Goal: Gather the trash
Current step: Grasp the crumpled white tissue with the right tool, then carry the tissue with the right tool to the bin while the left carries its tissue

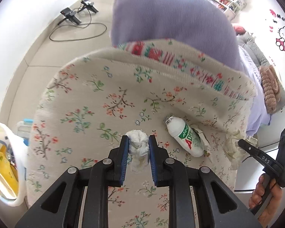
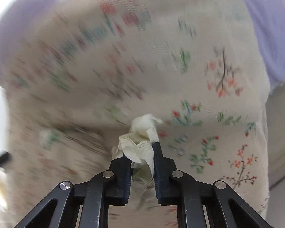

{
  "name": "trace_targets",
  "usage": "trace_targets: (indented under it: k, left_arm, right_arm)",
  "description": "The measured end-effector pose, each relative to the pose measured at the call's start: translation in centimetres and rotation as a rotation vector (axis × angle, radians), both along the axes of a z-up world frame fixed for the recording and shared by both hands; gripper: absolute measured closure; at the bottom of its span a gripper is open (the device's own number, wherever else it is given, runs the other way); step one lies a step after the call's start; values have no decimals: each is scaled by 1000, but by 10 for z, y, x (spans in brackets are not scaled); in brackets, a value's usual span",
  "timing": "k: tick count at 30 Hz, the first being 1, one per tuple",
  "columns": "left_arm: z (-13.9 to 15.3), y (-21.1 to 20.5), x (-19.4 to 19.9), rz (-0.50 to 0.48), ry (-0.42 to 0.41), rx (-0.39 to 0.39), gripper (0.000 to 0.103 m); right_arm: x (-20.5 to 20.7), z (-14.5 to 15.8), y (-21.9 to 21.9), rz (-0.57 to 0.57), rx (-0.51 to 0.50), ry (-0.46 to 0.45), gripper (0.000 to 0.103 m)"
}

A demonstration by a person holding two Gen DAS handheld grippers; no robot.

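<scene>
Your left gripper [image 1: 139, 144] was clamped on a white tissue wad [image 1: 138, 142], jaws narrow, wad bulging past the tips above the floral cloth [image 1: 96, 98]. Your right gripper [image 2: 140, 152] had cream crumpled paper [image 2: 140, 142] between its pads, closed on it at the cloth's edge; that view was blurred. The trash bag [image 1: 19, 152] sat low and left of your left gripper, so that hand was nearer for the drop. The milk bottle [image 1: 184, 138] lay just right of the left tips, long axis slanting, foil cap pointing up-left, nearer your right hand [image 1: 266, 195].
</scene>
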State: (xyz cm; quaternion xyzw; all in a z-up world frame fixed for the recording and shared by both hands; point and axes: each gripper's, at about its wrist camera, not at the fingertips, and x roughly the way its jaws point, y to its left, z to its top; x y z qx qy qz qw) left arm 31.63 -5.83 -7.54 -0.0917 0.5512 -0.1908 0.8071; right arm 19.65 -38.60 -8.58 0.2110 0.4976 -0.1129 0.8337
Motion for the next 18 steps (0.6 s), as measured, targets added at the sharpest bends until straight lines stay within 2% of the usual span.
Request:
trace_targets:
  k: [5,10,18]
  left_arm:
    - [2,6,-12,9,-6,-17,81]
    - [8,11,-19,25,-14,-26,81]
    - [14,48,-33,59,-20,-33,81]
  right_arm:
    - [-12,7,11,7,19,-40,86]
    - [-15,22,43,49,26,-106,86]
    - [-9,45,90,129,15,-166,86]
